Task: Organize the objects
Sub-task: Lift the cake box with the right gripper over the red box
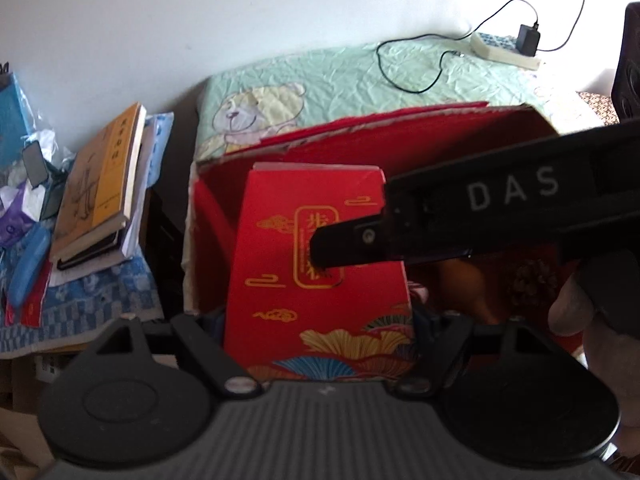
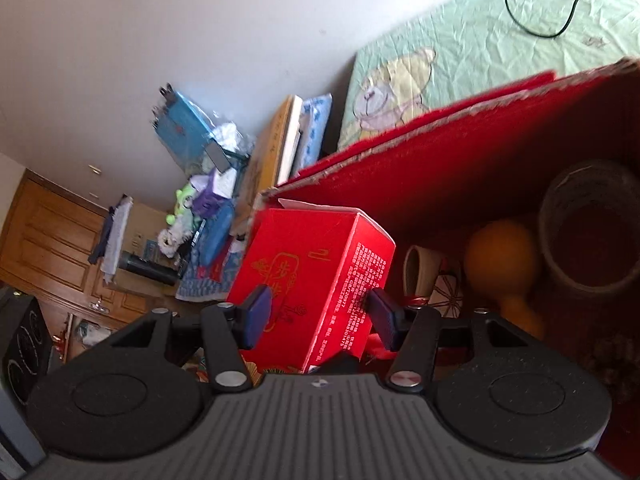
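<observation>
A red carton with gold clouds [image 1: 320,264] stands upright inside a large red-lined cardboard box [image 1: 420,140]. My left gripper [image 1: 318,330] is shut on the carton's lower sides. My right gripper [image 1: 320,248] reaches in from the right across the carton's front. In the right wrist view the right gripper [image 2: 318,312] has its blue pads [image 2: 256,312] on either side of the same carton [image 2: 312,280], shut on it. An orange gourd [image 2: 500,264], a round tin [image 2: 588,228] and a white cup [image 2: 420,272] lie deeper in the box [image 2: 440,160].
The box stands on a bed with a green bear quilt [image 1: 320,80], with a cable and power strip [image 1: 504,50] behind. To the left, a stack of books [image 1: 100,188] and clutter lie on a blue cloth. A wooden cabinet [image 2: 48,240] stands beyond.
</observation>
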`<state>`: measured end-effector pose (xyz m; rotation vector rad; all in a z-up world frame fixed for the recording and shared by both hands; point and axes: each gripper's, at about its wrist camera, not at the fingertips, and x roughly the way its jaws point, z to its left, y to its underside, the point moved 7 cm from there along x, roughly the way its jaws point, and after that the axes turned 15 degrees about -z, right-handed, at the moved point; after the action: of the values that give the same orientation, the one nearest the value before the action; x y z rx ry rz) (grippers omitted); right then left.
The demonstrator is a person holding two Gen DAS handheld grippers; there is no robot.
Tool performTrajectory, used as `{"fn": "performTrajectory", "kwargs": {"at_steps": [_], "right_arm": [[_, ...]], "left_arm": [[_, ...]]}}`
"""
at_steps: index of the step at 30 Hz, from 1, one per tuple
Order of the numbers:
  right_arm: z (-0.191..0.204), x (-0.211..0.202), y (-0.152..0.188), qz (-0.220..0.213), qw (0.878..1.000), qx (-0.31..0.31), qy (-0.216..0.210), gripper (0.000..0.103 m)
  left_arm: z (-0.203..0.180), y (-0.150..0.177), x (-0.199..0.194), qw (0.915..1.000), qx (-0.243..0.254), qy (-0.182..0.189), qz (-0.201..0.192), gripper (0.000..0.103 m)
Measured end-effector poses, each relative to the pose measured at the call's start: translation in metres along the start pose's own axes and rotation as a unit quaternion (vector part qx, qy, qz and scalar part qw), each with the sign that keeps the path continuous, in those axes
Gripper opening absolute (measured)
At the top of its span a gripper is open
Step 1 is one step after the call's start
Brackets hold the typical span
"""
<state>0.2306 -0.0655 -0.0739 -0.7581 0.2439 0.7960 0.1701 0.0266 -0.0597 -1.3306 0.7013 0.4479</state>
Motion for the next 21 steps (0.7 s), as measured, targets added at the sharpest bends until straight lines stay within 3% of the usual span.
{"fn": "performTrajectory", "kwargs": {"at_steps": [15, 18, 21], "right_arm": [[-0.020, 0.025, 0.000, 0.031, 0.999, 0.033, 0.025, 0.059], [-0.030, 0.026, 0.002, 0.038, 0.997, 0.052, 0.051, 0.054], [-0.033, 0.024, 0.001, 0.032, 0.996, 0.064, 0.046, 0.054]], "left_arm": [[-0.006, 0.013, 0.006, 0.9992, 0.039, -0.006, 0.007, 0.089], [-0.006, 0.014, 0.004, 0.9993, 0.037, -0.004, 0.007, 0.089], [-0.005, 0.014, 0.001, 0.9995, 0.032, 0.003, 0.005, 0.089]]}}
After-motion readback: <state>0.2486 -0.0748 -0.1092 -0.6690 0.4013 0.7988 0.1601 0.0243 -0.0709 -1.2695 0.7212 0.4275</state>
